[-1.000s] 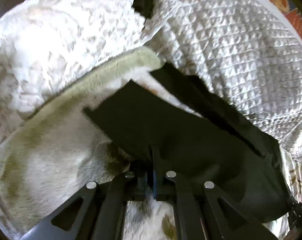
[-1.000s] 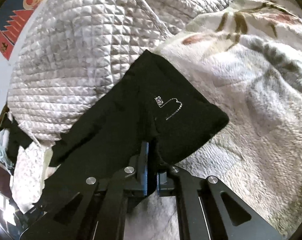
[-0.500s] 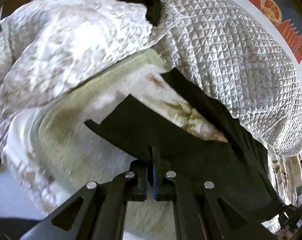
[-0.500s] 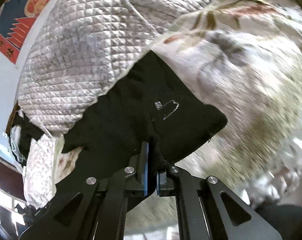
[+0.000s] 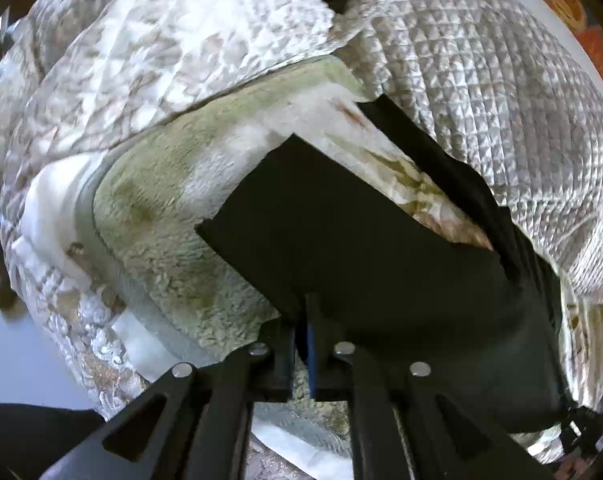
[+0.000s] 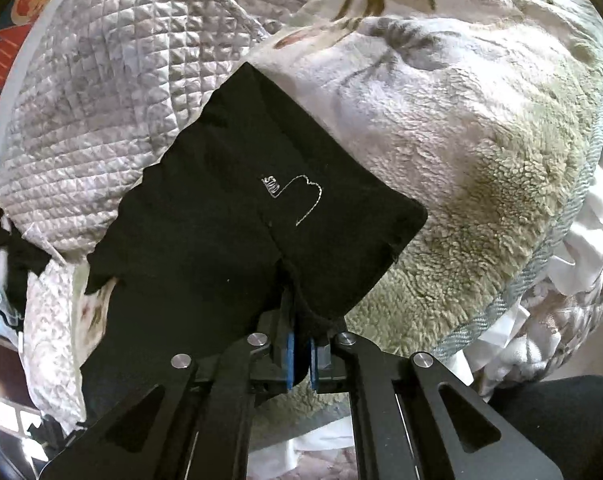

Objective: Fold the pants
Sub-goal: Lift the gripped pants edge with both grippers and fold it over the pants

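The black pants (image 5: 361, 240) lie spread over a green and white fleece blanket (image 5: 161, 208), one leg running off to the upper right. My left gripper (image 5: 304, 320) pinches their near edge, its jaws just starting to open with the cloth still between them. In the right wrist view the pants (image 6: 241, 220) show a small white stitched logo (image 6: 297, 196). My right gripper (image 6: 300, 320) holds a bunched fold of the hem between its blue pads (image 6: 289, 356), and its jaws are also starting to open.
A grey quilted cover (image 5: 481, 80) (image 6: 101, 80) bulges behind the pants. A white crinkled quilt (image 5: 161, 40) lies at the upper left. A red poster (image 6: 5, 60) hangs on the wall. A person's dark-clothed leg (image 6: 561, 408) is at the lower right.
Both grippers have carried the pants edge across and slightly down, so the cloth now lies flatter on the fleece. A narrow gap has appeared between the right gripper's pads.
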A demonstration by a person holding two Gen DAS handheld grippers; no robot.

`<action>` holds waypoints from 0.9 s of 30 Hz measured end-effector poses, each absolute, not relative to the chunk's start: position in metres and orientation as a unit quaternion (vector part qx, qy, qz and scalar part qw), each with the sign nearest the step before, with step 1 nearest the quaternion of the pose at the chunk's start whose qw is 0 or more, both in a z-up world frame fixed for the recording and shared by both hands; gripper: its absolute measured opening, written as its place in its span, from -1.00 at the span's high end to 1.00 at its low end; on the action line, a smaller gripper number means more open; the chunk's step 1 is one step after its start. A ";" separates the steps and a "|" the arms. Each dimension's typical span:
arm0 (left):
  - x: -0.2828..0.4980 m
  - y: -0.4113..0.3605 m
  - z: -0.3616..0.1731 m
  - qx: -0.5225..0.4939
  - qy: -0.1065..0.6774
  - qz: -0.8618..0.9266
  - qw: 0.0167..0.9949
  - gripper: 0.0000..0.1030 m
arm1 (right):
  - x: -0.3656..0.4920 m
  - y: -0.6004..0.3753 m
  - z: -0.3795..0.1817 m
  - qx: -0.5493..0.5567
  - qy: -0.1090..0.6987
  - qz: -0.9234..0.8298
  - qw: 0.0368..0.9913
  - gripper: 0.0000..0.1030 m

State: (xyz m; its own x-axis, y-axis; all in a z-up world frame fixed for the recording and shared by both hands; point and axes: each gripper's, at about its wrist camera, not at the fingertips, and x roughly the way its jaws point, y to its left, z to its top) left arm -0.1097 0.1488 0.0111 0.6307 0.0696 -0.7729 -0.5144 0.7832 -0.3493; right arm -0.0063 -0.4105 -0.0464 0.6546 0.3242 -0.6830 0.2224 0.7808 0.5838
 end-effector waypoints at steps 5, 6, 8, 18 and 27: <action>-0.114 0.162 0.019 -0.294 0.371 0.203 0.857 0.14 | -0.015 -0.415 -0.030 0.332 0.382 0.004 0.862 0.21; -0.112 0.165 0.017 -0.297 0.371 0.207 0.855 0.13 | -0.014 -0.416 -0.029 0.332 0.379 0.001 0.864 0.21; -0.106 0.168 0.011 -0.300 0.380 0.207 0.850 0.17 | -0.010 -0.417 -0.031 0.324 0.377 -0.007 0.868 0.27; -0.111 0.164 0.022 -0.248 0.374 0.236 0.862 0.78 | -0.012 -0.426 -0.031 0.322 0.386 -0.014 0.864 0.75; -0.125 0.170 0.050 -0.243 0.336 0.278 0.867 0.23 | -0.033 -0.433 -0.005 0.281 0.338 -0.101 0.892 0.33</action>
State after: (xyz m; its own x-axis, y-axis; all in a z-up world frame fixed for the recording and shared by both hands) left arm -0.1249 0.1699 0.0498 0.6203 0.3184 -0.7168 -0.6450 0.7270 -0.2353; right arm -0.0335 -0.4335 -0.0051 0.7506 0.0109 -0.6606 0.3700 0.8214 0.4340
